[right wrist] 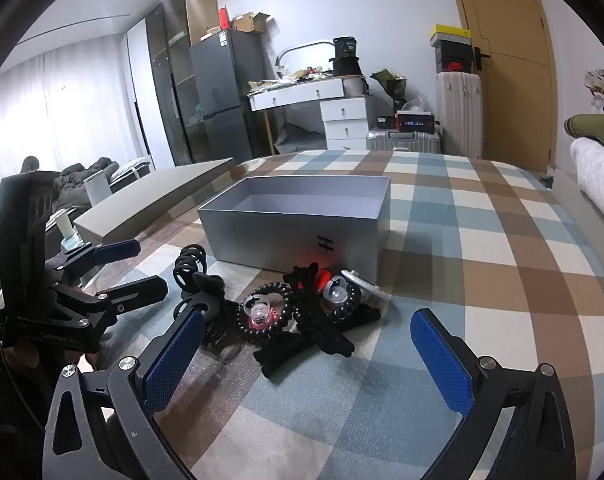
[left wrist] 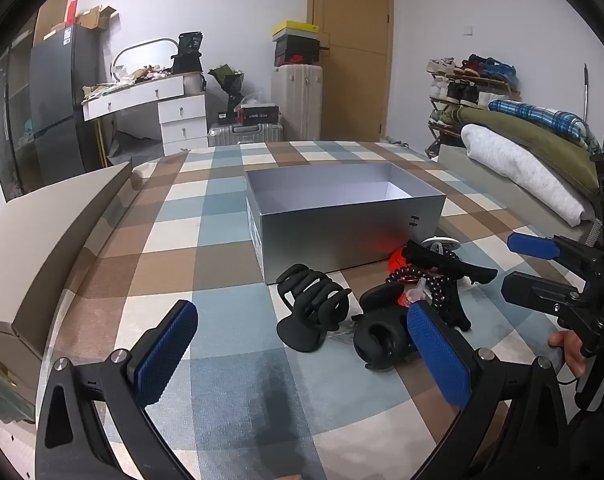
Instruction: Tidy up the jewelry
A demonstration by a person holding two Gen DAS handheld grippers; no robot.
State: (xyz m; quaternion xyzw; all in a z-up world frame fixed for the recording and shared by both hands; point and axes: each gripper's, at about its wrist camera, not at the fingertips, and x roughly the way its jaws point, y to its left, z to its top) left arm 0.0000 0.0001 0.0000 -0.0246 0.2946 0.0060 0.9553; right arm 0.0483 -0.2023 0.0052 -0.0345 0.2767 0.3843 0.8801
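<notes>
Black hair claws (left wrist: 313, 304) (matte, tangled together) beside silver box (left wrist: 341, 216).

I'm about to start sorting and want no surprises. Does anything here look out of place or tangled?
Yes: the hair accessories lie in one jumbled heap on the checked cloth in front of the silver box, claw clips and coil ties overlapping. The box looks empty. Nothing appears spilled or broken.
</notes>
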